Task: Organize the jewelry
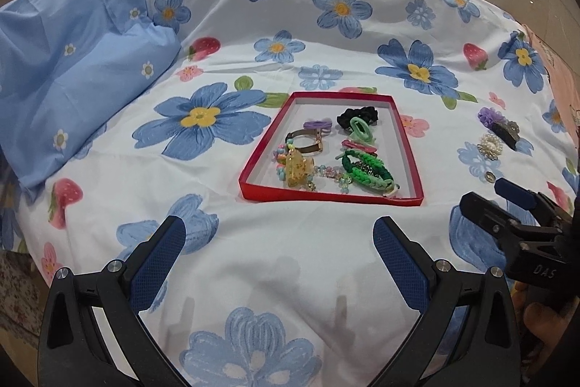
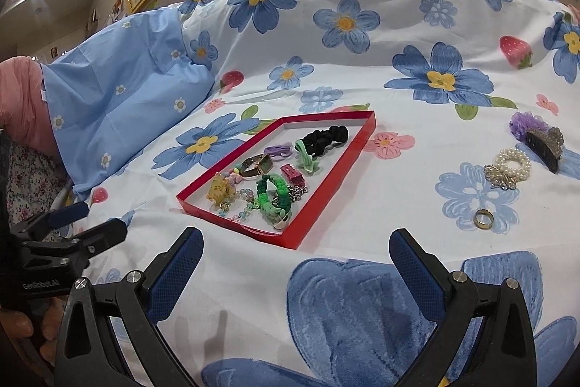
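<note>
in the left wrist view, the left gripper [image 1: 279, 242] hangs above the flowered bed sheet [image 1: 297, 278] with its two fingers spread wide and nothing between them. ahead of it lies the red tray [image 1: 246, 176], and many pieces are already inside: a black scrunchie [image 1: 357, 115], a green braided bracelet [image 1: 366, 171], a yellow hair claw [image 1: 295, 169], a gold bangle [image 1: 306, 142] and some smaller ties and beads. to the right, on the bare sheet and well apart from the tray, i see a pearl bracelet [image 1: 489, 145], a dark hair clip [image 1: 505, 133] and a small ring [image 1: 490, 176].

in the right wrist view, the right gripper [image 2: 295, 258] is also wide open and holds nothing; it hovers over the sheet just in front of the tray's near corner. the loose pieces are clearer here: the ring lies nearest to this gripper, the pearl bracelet with a gold ornament is behind it, and the hair clip leans beside a purple frilly scrunchie [image 2: 527, 124].

i judge the task is more than half done. about four pieces are left outside, all on the right side, so the right gripper seems best placed for them, probably the ring first.
</note>
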Demonstrator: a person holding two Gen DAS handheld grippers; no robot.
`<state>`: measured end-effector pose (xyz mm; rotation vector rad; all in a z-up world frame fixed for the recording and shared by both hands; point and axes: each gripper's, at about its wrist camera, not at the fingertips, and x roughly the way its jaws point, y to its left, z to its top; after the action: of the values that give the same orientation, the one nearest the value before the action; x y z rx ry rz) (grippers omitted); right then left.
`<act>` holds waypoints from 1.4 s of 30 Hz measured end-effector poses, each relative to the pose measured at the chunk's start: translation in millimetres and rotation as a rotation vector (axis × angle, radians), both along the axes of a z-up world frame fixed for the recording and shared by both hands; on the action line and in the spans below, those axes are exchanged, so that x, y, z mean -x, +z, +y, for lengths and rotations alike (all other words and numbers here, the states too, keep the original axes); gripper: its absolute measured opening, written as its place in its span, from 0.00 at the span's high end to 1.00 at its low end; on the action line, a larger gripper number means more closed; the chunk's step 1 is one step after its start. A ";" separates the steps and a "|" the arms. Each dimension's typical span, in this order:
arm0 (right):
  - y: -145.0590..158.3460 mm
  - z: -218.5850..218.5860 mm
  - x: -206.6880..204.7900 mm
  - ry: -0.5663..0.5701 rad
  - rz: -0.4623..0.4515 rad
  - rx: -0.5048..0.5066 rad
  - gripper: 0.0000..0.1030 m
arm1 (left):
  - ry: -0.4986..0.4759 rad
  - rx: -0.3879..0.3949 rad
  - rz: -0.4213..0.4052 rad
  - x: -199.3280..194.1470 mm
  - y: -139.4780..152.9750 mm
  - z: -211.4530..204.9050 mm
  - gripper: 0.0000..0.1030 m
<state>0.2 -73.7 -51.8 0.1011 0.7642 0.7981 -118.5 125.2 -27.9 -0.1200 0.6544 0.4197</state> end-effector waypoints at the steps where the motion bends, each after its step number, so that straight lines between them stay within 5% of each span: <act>1: -0.3 -0.1 0.0 0.000 0.001 0.001 0.00 | -0.002 -0.001 0.000 -0.2 0.7 -0.6 0.00; 42: -1.8 5.7 4.9 0.021 -0.007 0.027 0.00 | -0.007 0.009 0.012 -0.1 -2.2 1.1 0.00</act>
<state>-4.7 -68.1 -53.6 0.0660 0.7699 0.8072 -118.4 126.4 -30.1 -0.1241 0.6689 0.4109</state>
